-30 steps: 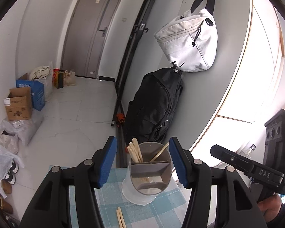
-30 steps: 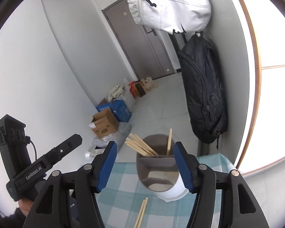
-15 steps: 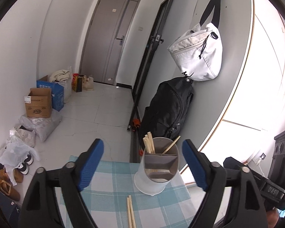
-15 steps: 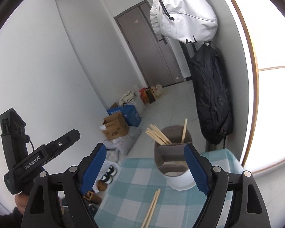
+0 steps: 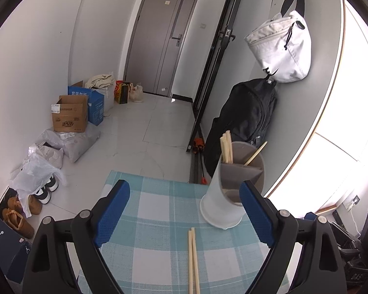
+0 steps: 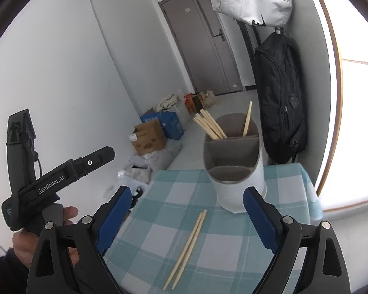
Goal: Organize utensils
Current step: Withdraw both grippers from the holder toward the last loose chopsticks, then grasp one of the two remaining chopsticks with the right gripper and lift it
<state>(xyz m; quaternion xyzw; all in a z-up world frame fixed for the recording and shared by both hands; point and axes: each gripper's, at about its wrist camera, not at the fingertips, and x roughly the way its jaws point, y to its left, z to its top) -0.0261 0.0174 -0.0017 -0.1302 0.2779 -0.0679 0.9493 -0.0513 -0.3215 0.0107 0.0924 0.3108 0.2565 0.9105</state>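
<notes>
A white utensil holder (image 5: 218,205) with grey dividers stands near the far right of the checked tablecloth (image 5: 147,220). Several chopsticks (image 5: 226,147) lean in its back compartment, and a single one (image 5: 256,153) is beside them. A loose pair of chopsticks (image 5: 193,262) lies on the cloth in front of the holder. My left gripper (image 5: 184,191) is open above that pair with nothing between its fingers. My right gripper (image 6: 187,193) hovers over the same pair (image 6: 186,245), short of the holder (image 6: 240,188); its jaws are opening and empty.
A black backpack (image 5: 245,122) and a white bag (image 5: 279,49) hang on the wall behind the table. Cardboard boxes (image 5: 70,117), plastic bags and shoes (image 5: 19,215) line the floor at the left. In the right wrist view a hand (image 6: 36,240) holds the other tool at the left.
Both grippers' jaws have spread wide. Both have pulled back and sunk toward the table, so the holder no longer sits between the fingers and the loose chopstick pair shows more fully.
</notes>
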